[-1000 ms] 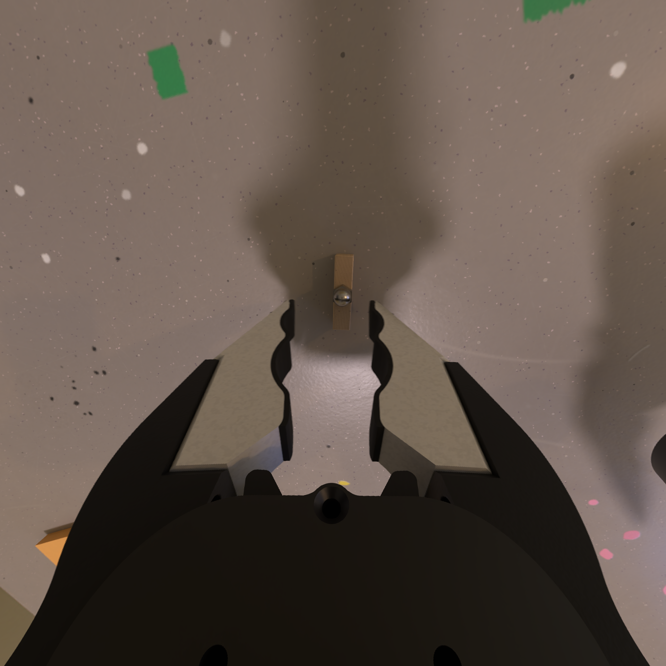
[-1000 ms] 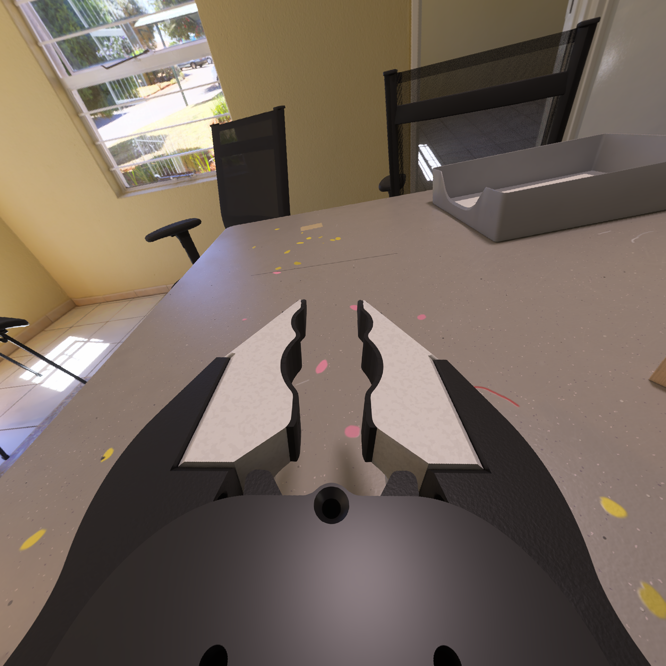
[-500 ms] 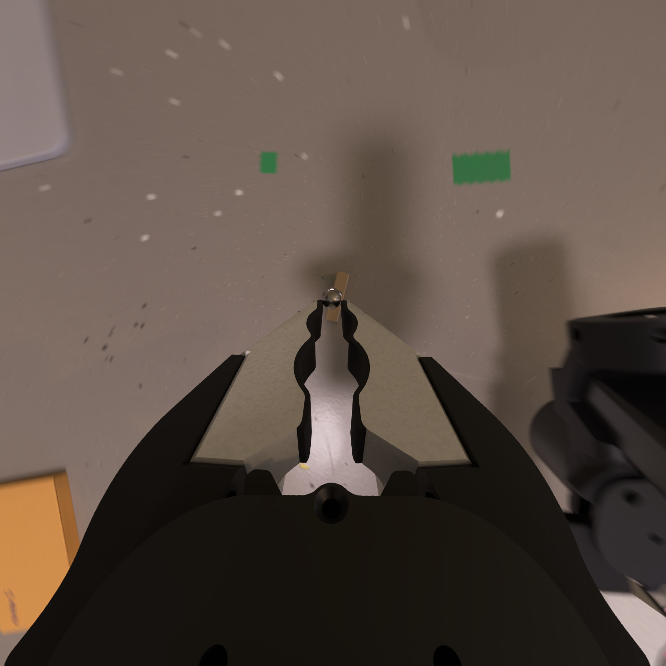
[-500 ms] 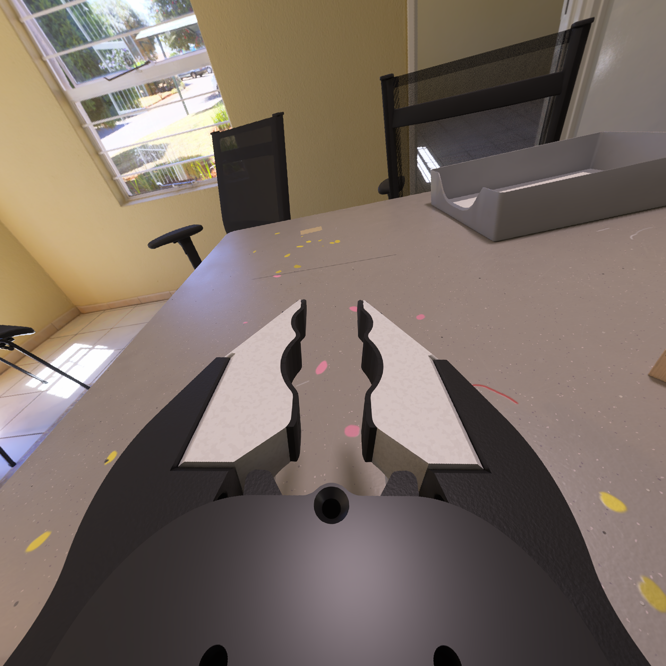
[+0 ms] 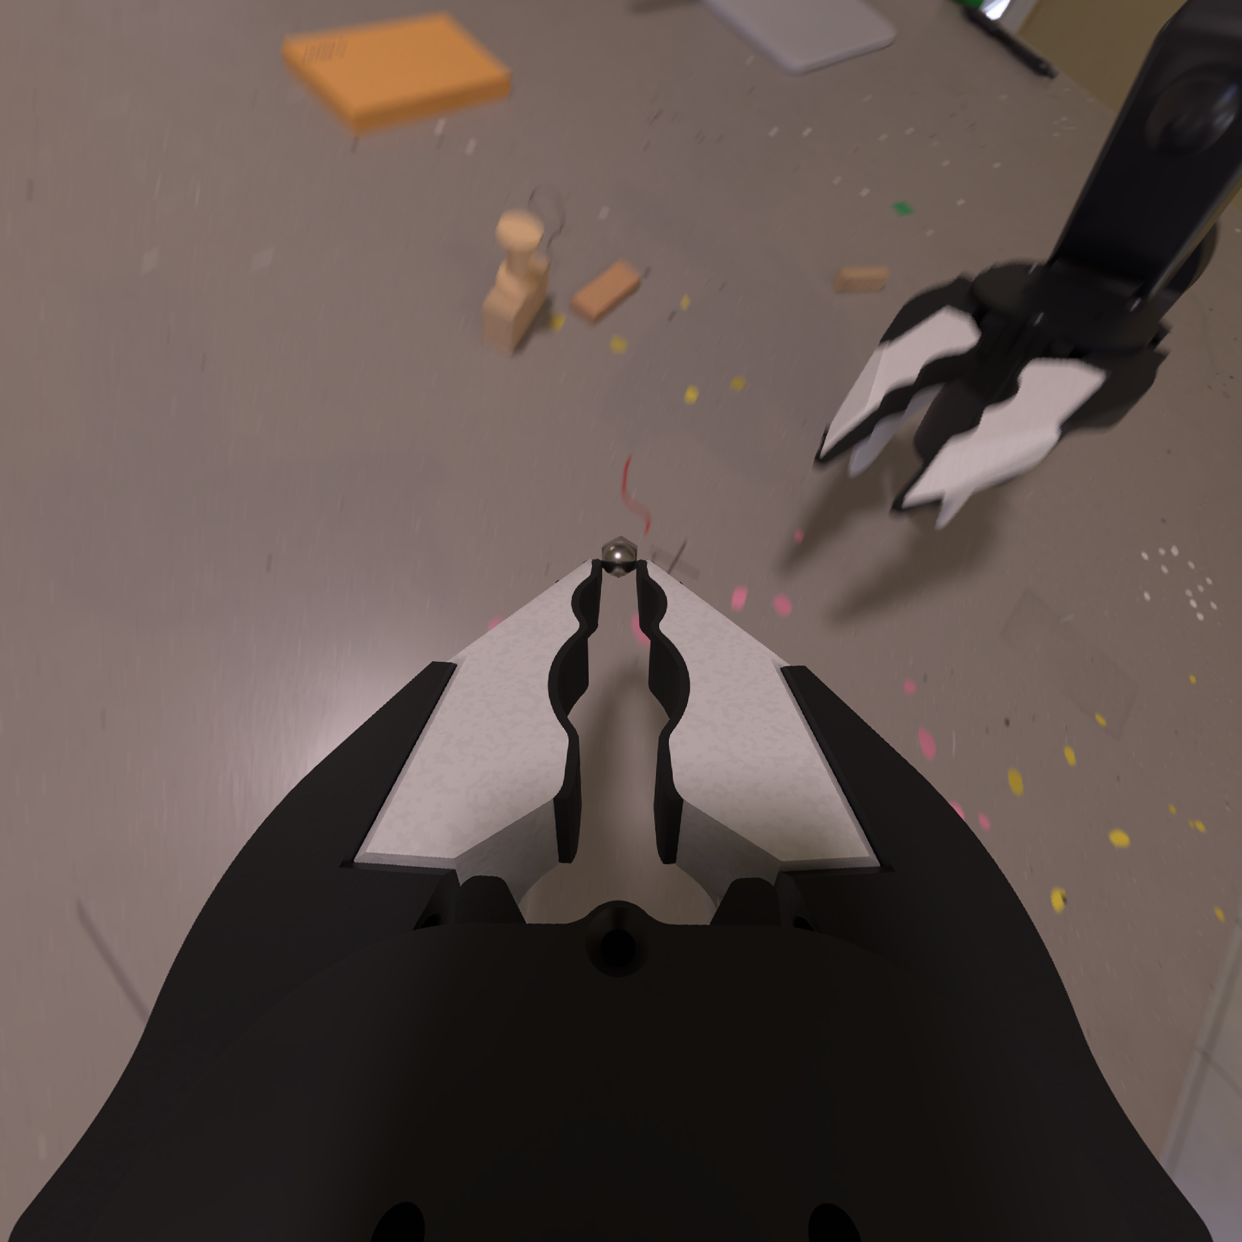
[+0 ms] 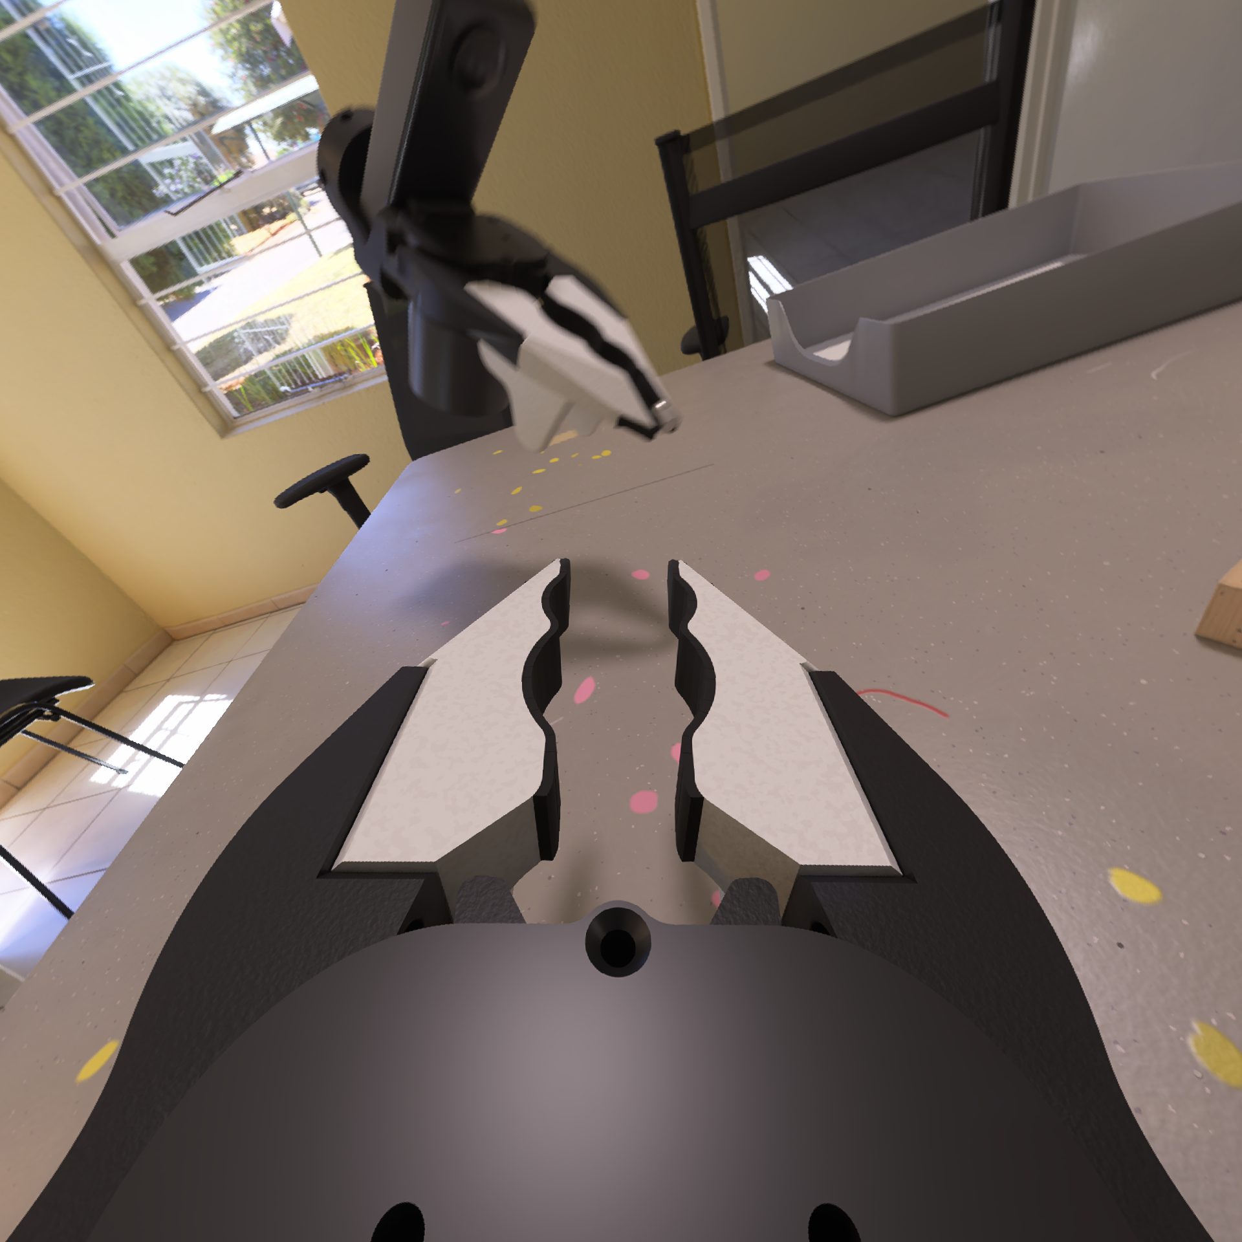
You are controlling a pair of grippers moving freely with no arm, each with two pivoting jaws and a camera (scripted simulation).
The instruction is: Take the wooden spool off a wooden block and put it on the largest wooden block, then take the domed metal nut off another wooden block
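Observation:
My left gripper is shut on the small domed metal nut at its fingertips and holds it in the air above the table. The wooden spool stands upright on a pale wooden block far ahead. A small brown wooden block lies just right of it, and another small block lies farther right. My right gripper is open and empty low over the table; it also shows in the left wrist view. The right wrist view shows the left gripper holding the nut.
An orange flat pad and a grey flat thing lie at the far side. A grey tray stands at the back right. A wooden block's corner shows at the right edge. The table edge and black chairs are to the left and behind.
My left gripper closed on the nut, lifted it off its small wooden block and swung round; it now shows in the right wrist view. The right gripper has hardly moved.

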